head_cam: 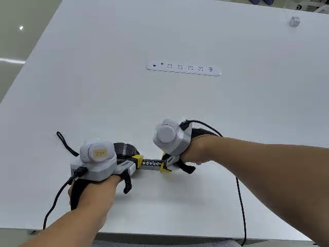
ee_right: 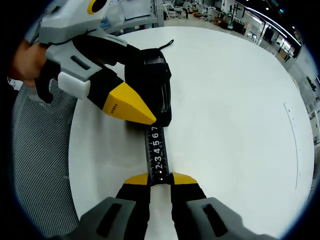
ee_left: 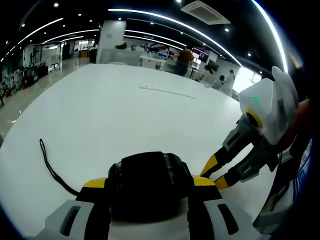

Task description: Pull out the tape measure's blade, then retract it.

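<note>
1. Now: the tape measure (ee_right: 152,85) lies on the near part of the white table (head_cam: 154,103), between my two grippers. Its blade (ee_right: 156,145) is out only a short way.
2. Left gripper (ee_left: 150,184): jaws clamped on the black case. Right gripper (ee_right: 160,178): jaws pinched together on the blade near its tip.
3. Step in hand, as I judge it: the pull-out. Draw the right gripper straight back along the blade's line, low over the table, with the case pinned. Any twist risks a kink or a slipped pinch.
4. Pose: left forearm (head_cam: 77,221) comes straight in from the near edge, and right forearm (head_cam: 267,170) angles in from the right. The grippers face each other, close together.
</note>
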The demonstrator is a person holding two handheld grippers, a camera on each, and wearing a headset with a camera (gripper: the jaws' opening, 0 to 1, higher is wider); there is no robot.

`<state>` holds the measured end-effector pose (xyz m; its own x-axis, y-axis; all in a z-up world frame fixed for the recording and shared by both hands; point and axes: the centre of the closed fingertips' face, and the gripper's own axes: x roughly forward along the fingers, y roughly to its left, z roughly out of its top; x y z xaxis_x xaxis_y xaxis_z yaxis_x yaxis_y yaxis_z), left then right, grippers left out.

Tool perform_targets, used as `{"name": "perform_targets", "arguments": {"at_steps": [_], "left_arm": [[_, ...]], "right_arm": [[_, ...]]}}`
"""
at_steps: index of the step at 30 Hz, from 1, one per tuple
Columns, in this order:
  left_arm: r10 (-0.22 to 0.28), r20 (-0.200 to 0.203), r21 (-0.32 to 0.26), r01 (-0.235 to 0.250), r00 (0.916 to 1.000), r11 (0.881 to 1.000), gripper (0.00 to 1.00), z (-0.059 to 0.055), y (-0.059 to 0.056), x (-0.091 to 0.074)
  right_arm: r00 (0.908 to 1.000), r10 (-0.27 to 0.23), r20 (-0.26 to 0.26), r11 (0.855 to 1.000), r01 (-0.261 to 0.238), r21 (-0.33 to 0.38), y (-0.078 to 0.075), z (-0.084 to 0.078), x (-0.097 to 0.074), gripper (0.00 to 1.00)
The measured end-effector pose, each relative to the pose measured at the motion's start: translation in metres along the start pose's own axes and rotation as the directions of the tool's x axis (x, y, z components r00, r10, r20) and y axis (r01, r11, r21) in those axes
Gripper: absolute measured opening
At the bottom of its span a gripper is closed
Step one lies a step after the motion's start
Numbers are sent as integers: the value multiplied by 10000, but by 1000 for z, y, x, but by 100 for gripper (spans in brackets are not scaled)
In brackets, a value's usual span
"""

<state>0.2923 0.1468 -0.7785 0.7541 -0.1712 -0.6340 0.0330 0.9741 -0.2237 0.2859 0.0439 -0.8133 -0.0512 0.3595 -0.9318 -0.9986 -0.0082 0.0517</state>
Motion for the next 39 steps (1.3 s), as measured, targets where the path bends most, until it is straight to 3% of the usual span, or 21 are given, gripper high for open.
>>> {"name": "perform_targets", "arguments": {"at_steps": [39], "left_arm": [[-157,0,-195,157,9999,9997,59,-1,0,0]], "right_arm": [[9995,126,286,9998,-121,-162,1,20,8,15]]}}
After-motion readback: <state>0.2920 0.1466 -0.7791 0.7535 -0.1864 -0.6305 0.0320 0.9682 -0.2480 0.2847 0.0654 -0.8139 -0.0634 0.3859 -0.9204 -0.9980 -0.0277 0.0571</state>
